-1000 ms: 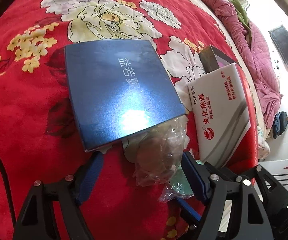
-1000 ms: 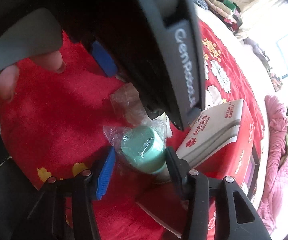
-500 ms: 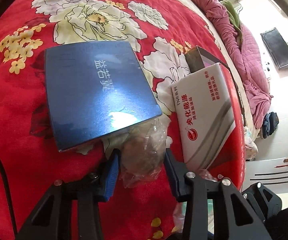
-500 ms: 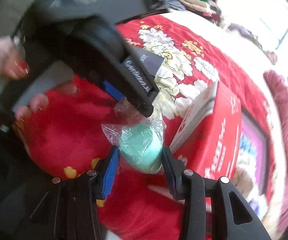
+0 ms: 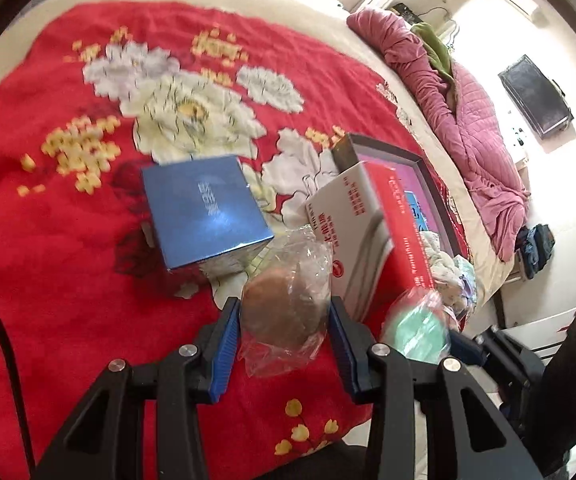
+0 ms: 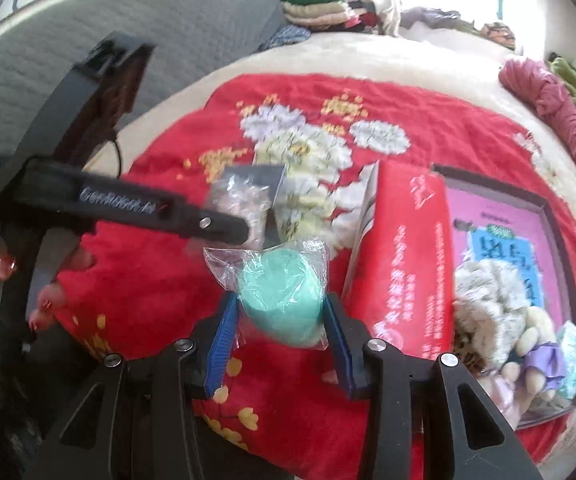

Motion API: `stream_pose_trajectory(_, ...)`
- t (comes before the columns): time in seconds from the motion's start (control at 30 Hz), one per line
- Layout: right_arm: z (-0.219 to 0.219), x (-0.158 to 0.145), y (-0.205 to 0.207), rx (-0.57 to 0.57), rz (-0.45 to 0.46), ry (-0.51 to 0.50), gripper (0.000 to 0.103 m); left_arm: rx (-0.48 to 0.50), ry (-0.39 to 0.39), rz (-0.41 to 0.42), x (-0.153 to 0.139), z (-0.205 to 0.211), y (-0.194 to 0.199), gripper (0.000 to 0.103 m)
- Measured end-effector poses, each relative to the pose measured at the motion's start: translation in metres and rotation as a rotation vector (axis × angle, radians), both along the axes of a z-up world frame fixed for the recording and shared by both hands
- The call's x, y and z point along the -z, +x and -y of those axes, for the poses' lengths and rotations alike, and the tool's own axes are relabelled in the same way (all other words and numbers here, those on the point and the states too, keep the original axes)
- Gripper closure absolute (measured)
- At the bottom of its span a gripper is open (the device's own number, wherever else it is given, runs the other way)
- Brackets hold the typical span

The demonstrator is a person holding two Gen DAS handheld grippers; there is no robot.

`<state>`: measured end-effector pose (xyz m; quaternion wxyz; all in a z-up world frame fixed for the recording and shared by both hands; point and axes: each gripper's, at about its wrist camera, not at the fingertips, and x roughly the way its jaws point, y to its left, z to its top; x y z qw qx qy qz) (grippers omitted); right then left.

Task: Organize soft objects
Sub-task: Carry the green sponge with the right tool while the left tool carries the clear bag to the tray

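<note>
Both claws are clamped: my left claw (image 5: 285, 322) grips a brown lump in a clear bag (image 5: 285, 312), my right claw (image 6: 281, 312) a bagged green roll (image 6: 281, 298), both lifted above the red blanket (image 5: 67, 260). Ahead, a blue box (image 5: 203, 210) and a red-and-white box (image 5: 364, 232) crowd close; leftward the blanket lies open.

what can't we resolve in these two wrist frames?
- Left wrist: green bagged item is motion-blurred, and its holder is mostly out of frame.
- Left wrist: blue box lettering is smeared.
- Right wrist: brown bagged item is partly behind the left hand-held gripper's arm.
- Right wrist: open tray contents are cut by the rim.
</note>
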<state>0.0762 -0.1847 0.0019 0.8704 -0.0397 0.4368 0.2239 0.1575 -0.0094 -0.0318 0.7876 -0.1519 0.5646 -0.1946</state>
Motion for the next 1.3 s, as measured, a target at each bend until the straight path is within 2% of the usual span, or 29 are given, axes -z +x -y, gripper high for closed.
stream_pose_trajectory(0.37, 0.054, -0.051, -0.023, 0.197, 0.081, 0.081, 0.058, 0.041, 0.038, 0.147, -0.067, 0.026, -0.028, 0.060)
stream_pose_trajectory(0.63, 0.097, -0.078, -0.044, 0.314, 0.114, 0.114, 0.058, 0.096, 0.073, 0.226, -0.101, 0.063, -0.053, 0.060)
stream_pose_trajectory(1.0, 0.147, -0.099, -0.073, 0.419, 0.155, 0.140, 0.058, 0.169, 0.116, 0.298, -0.129, 0.117, -0.076, 0.060)
stream_pose_trajectory(1.3, 0.201, -0.117, -0.091, 0.513, 0.193, 0.143, 0.058, 0.221, 0.125, 0.312, -0.133, 0.161, -0.077, 0.060)
